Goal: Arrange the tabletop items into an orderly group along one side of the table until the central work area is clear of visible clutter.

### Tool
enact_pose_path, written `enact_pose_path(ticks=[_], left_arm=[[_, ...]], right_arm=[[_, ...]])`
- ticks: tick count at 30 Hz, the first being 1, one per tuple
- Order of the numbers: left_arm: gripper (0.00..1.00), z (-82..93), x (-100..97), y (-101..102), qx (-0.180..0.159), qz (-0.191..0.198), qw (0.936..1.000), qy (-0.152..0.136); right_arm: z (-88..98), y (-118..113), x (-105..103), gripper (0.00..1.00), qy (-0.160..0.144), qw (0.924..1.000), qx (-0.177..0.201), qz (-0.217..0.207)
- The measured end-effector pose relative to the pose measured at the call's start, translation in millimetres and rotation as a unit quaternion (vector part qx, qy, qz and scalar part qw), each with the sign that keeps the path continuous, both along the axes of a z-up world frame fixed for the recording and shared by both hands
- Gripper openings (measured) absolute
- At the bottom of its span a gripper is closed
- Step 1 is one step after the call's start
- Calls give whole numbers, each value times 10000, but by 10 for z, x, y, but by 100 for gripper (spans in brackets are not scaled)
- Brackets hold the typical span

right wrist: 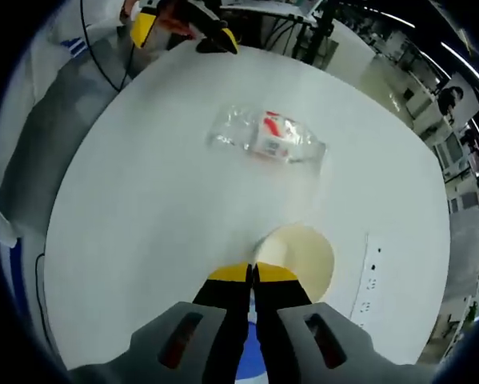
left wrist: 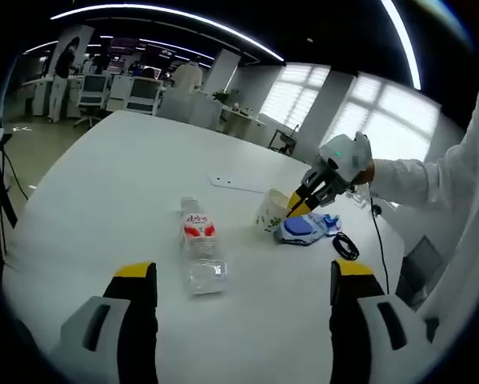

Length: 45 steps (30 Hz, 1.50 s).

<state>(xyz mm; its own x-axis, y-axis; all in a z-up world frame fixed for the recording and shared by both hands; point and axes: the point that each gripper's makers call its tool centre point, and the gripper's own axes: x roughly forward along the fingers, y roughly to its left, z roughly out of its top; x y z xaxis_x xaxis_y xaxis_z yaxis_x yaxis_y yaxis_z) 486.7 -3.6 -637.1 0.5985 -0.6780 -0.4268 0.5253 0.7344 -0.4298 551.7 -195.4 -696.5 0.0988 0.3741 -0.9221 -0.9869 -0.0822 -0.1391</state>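
A clear plastic bottle [left wrist: 199, 246] is laid on its side on the white counter [left wrist: 111, 184], its capped end pointed away from the left claw [left wrist: 243, 280], which is held wide open just short of it. A paper cup [right wrist: 297, 254] is pinched at its rim by the closed right claw [right wrist: 253, 274] (beside a blue packet [left wrist: 301, 229]). An open office with large windows is seen behind.

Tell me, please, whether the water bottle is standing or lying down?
Lying down: the water bottle rests lengthwise on the white table, label up.
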Motion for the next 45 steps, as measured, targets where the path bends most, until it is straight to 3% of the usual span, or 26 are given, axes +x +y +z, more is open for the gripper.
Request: enact_pose_path(ticks=[21, 45], left_arm=[[92, -8, -17, -27, -20, 1, 10000, 25], [92, 20, -20, -56, -36, -7, 10000, 6]], right_arm=[[-88, 23, -56, 0, 41, 10000, 31, 78], [12, 24, -49, 22, -22, 9995, 293, -129]])
